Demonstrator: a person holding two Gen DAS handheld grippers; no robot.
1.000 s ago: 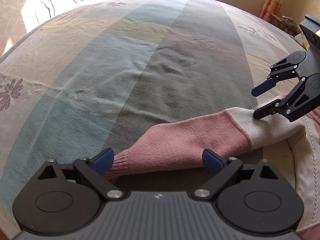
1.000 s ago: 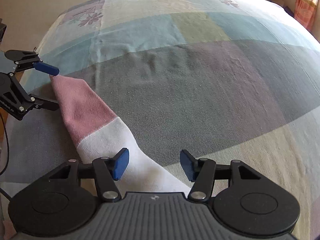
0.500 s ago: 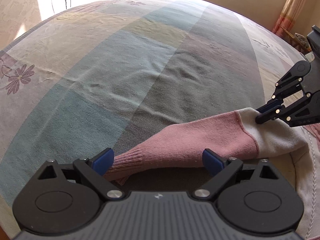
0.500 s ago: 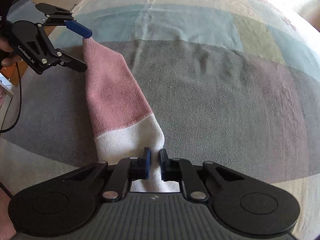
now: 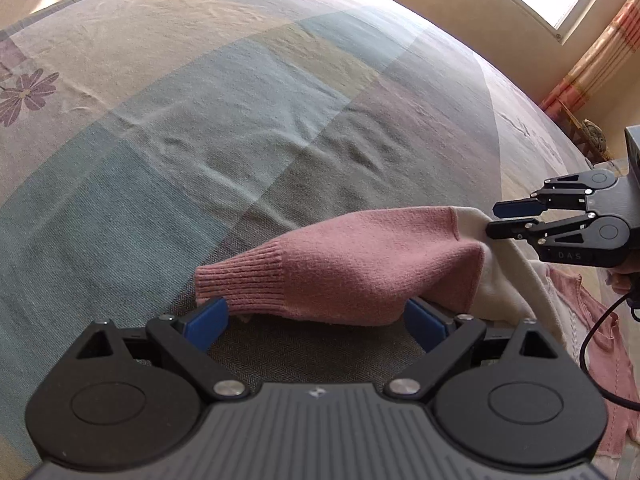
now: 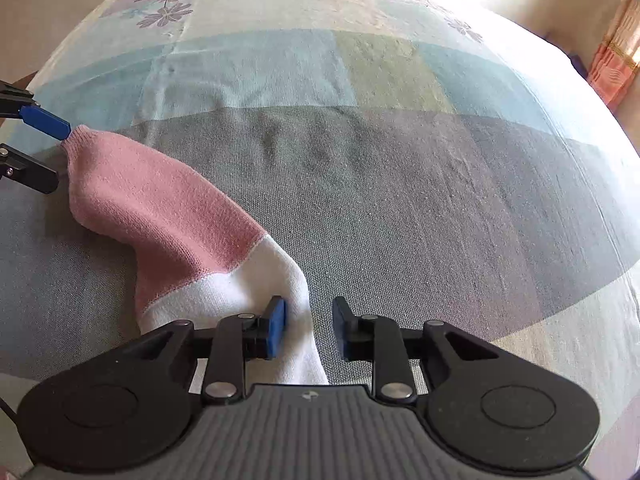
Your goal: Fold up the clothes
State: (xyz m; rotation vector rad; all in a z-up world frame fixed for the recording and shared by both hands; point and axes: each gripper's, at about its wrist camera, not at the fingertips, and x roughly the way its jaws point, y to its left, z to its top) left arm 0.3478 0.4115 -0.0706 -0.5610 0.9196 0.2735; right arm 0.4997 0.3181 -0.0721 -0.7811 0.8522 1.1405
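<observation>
my left gripper sits low, fingers spread around the ribbed cuff of the pink-and-white knit sleeve. my right gripper is level, fingers parted at the white part, over the patchwork bedsheet.

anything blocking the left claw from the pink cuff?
Nothing visible. The left claw is open with the pink cuff of the sleeve right at its fingertips, only bedspread beneath. The right claw sits at the sleeve's white end.

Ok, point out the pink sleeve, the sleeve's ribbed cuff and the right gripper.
pink sleeve (image 6: pixel 168 208): right wrist view, middle of the pink knit.
ribbed cuff (image 5: pixel 240 276): left wrist view, ribbed end of the sleeve.
right gripper (image 6: pixel 309 328): right wrist view, gap between its blue fingertips.
</observation>
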